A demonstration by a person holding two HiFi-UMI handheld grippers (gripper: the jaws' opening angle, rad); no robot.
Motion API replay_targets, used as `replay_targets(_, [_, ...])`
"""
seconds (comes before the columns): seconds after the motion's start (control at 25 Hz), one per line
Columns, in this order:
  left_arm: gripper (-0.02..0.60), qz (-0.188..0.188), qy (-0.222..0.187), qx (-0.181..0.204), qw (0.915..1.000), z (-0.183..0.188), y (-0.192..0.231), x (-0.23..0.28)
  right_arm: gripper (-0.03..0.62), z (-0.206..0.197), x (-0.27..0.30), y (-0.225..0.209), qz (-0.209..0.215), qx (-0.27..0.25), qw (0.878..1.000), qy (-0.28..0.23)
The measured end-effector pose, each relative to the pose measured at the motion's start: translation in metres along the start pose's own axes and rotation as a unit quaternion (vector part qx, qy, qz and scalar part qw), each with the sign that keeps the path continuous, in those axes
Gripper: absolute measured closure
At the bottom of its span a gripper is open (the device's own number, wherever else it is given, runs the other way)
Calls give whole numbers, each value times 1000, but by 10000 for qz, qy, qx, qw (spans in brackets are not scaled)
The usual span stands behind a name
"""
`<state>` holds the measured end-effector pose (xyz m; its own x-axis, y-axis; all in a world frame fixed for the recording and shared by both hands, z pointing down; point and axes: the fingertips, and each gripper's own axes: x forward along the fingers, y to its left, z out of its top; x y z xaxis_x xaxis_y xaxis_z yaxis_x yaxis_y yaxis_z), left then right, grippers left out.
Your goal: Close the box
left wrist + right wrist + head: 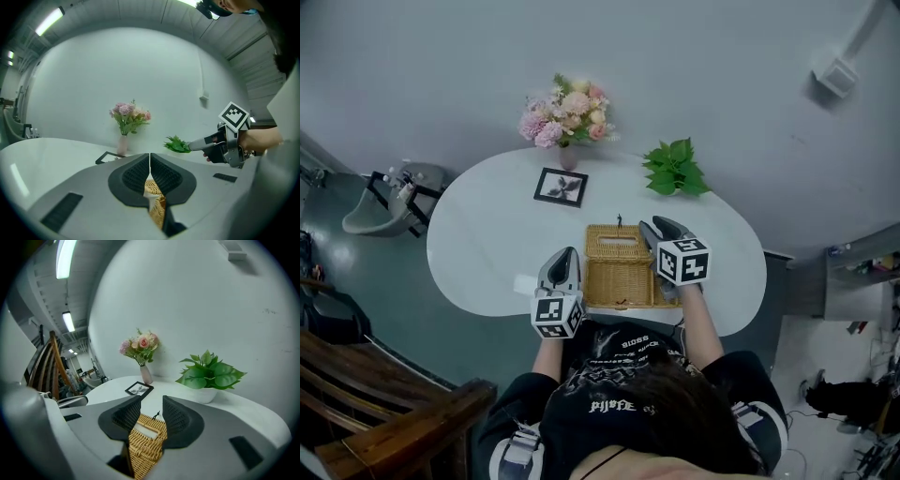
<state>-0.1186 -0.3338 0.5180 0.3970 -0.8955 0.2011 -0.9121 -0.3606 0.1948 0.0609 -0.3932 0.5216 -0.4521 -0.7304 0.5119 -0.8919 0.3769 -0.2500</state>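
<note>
A woven wicker box (619, 270) sits near the front edge of the white oval table (487, 234). Its top has a rectangular slot and a small dark knob at the far edge. I cannot tell whether the lid lies fully down. My left gripper (563, 255) rests at the box's left side with its jaws shut together (150, 157); the wicker box (155, 199) shows below them. My right gripper (654, 226) hovers over the box's right far corner. Its jaws stand open (151, 405), with the wicker box (145, 441) beneath the gap and nothing pressed between the pads.
At the table's far side stand a vase of pink flowers (567, 117), a black picture frame (561, 186) and a green potted plant (675, 167). A grey chair (389, 199) is at the left and a wooden bench (384, 412) is close on my left.
</note>
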Motion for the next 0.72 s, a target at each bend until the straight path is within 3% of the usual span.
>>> replay_targets(0.2, [555, -243, 175, 130, 9995, -5, 7, 9, 427, 4, 32, -5, -86, -47, 9972, 744])
replay_targets(0.48, [555, -394, 291, 68, 9988, -7, 31, 7, 427, 8, 82, -4, 124, 508, 9893, 1364])
replay_targets(0.72, [555, -61, 350, -84, 9993, -10, 73, 4, 427, -13, 123, -5, 98, 581, 9706, 2333])
